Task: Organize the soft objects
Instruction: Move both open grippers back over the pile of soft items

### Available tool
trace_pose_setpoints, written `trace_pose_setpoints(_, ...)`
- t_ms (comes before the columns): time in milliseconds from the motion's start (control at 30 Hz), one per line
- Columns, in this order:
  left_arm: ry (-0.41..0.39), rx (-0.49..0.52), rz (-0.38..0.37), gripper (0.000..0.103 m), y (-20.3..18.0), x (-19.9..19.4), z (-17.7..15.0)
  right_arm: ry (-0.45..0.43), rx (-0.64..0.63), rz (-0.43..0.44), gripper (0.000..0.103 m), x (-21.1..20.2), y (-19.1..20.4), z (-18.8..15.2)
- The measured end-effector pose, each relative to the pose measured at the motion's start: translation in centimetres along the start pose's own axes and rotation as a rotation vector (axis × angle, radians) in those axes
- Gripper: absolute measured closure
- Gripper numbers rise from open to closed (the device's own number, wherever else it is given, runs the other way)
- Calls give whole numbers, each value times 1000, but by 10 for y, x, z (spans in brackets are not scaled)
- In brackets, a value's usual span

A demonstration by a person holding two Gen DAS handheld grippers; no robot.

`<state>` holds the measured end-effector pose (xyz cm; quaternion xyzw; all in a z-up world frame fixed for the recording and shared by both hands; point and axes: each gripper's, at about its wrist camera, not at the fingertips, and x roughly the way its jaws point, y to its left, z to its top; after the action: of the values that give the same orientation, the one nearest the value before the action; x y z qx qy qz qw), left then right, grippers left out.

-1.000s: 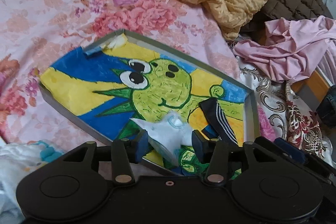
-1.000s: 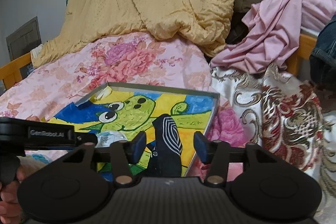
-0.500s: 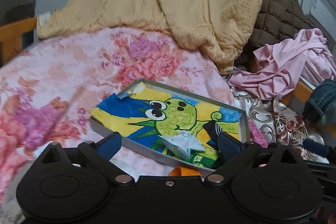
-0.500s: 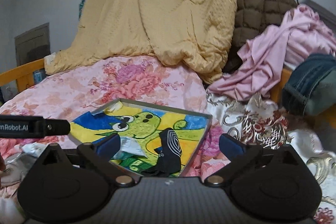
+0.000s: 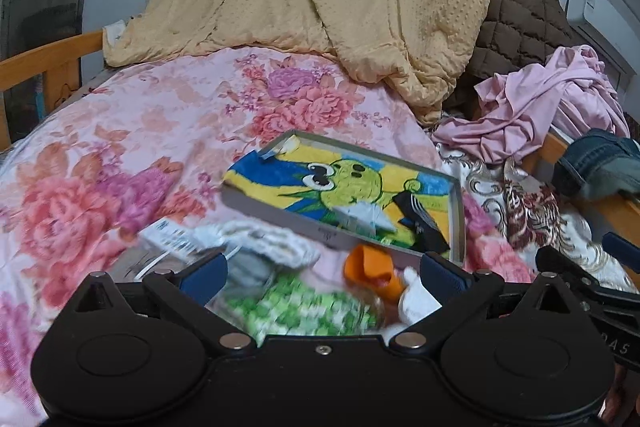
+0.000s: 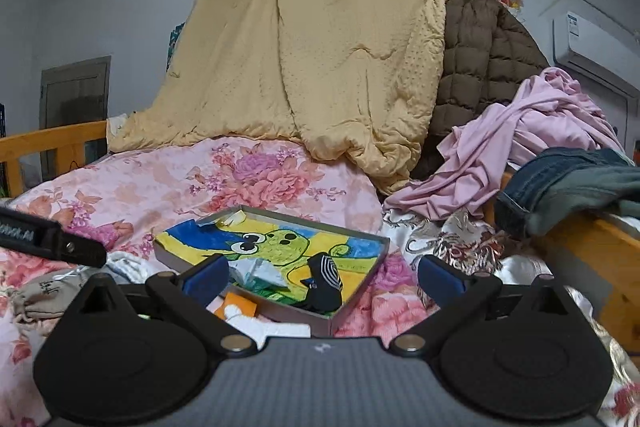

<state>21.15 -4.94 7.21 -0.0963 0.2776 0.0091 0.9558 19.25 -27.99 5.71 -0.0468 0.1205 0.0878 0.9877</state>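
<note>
Two tools, the left tool [image 5: 322, 273] and the right tool [image 6: 322, 277], hang over a flowered bed [image 5: 120, 155], each with its fingers spread wide apart and nothing between them. Just ahead lies a shallow tray [image 6: 362, 281] lined with a frog drawing; inside it rest a dark striped sock [image 6: 324, 279] and a crumpled white cloth [image 6: 260, 273], side by side, the sock to the right. A loose heap of soft items [image 5: 296, 299], blurred here, sits directly under the left tool, between it and the tray's near wall. Judged from this layout, the heap lies nearer the left tool than the right, below and slightly forward; the tray's long axis runs left to right across both views, so anything lifted from the heap would travel forward over the near wall.
</note>
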Motion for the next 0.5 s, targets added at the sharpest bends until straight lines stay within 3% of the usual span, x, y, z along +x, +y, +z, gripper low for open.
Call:
trace_pose_setpoints(400, 32, 16, 24, 1, 18, -56, -32, 2, 54, 14, 0, -49, 6, -17)
trace_pose_setpoints(500, 87, 15, 36, 1, 23, -64, -38, 22, 69, 34, 0, -60, 10, -24)
